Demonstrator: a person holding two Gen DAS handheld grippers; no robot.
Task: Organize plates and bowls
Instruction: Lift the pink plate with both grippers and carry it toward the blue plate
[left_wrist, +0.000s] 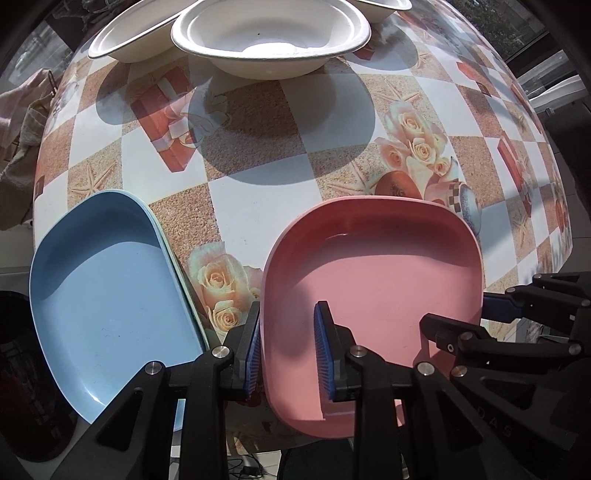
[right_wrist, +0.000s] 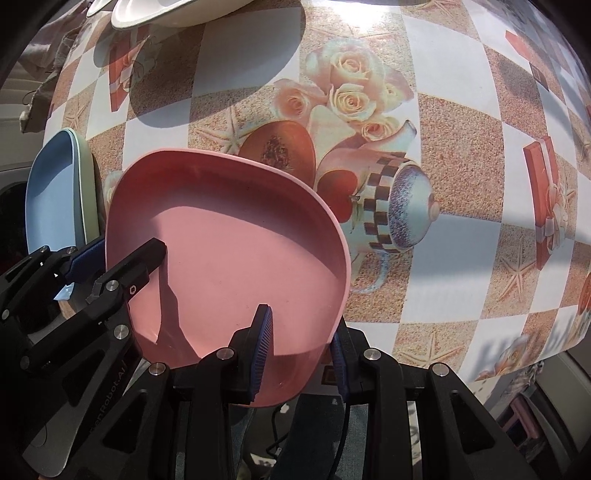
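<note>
A pink plate (left_wrist: 373, 280) sits at the table's near edge, partly overhanging it. My left gripper (left_wrist: 288, 354) straddles its left rim, one finger outside and one inside, with a gap to the rim. My right gripper (right_wrist: 301, 354) straddles its right rim (right_wrist: 332, 332) the same way; the pink plate also shows in the right wrist view (right_wrist: 236, 251). A blue plate (left_wrist: 107, 295) lies on a pale green plate (left_wrist: 173, 254) to the left. White bowls (left_wrist: 269, 37) stand at the far edge.
The table has a checked cloth (left_wrist: 258, 206) printed with roses and boxes. A second white bowl (left_wrist: 133, 40) overlaps the first at the back left. A cloth (left_wrist: 22, 122) hangs off the left side. The floor lies below the near edge.
</note>
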